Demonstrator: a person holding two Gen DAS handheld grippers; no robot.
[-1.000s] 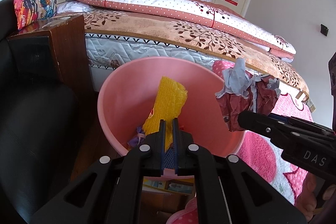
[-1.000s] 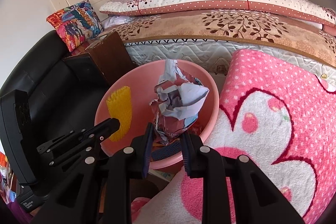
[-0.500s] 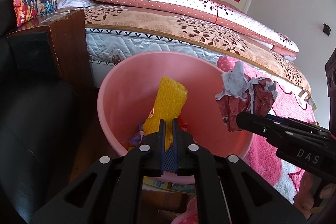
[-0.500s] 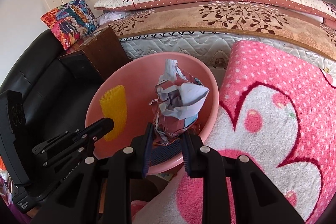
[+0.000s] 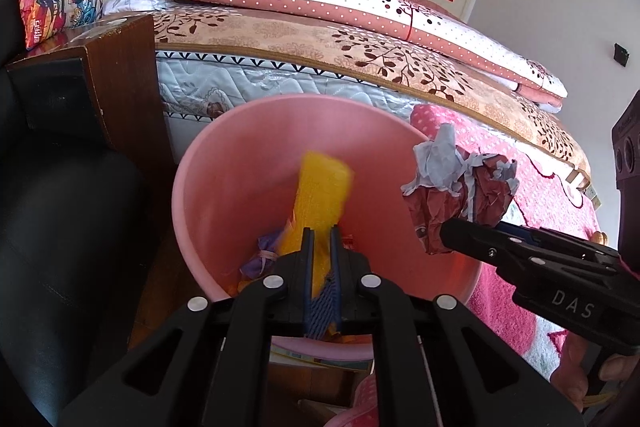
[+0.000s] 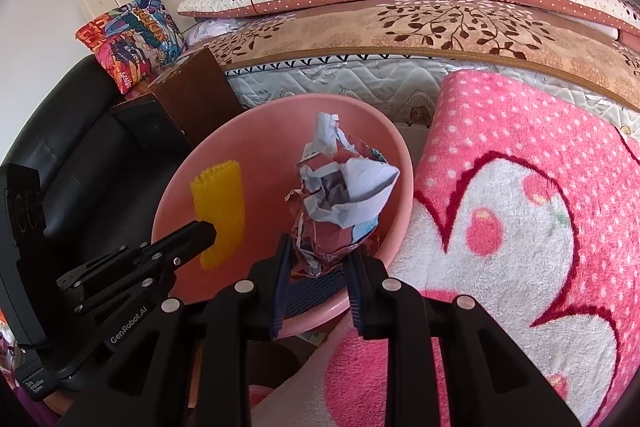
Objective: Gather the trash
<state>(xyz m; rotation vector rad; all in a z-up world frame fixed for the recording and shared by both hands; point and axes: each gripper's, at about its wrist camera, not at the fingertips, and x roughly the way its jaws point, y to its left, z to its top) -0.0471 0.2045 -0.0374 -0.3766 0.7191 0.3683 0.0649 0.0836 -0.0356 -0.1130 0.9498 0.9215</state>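
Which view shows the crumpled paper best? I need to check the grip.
The right wrist view: the crumpled paper sits centered between the right gripper fingers. The left wrist view shows it sideways, grip partly hidden.

Bed: fills the view from 10 to 2 o'clock.
On bed: folded dotted quilt at 12 o'clock; brown leaf-print blanket beneath it; pink fleece blanket at 3 o'clock.

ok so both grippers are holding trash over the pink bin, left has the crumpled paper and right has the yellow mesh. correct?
Swapped. The left gripper holds the yellow mesh, seen in the left wrist view; the right gripper holds the crumpled paper, seen in the right wrist view. Both are over the pink bin, as you said.
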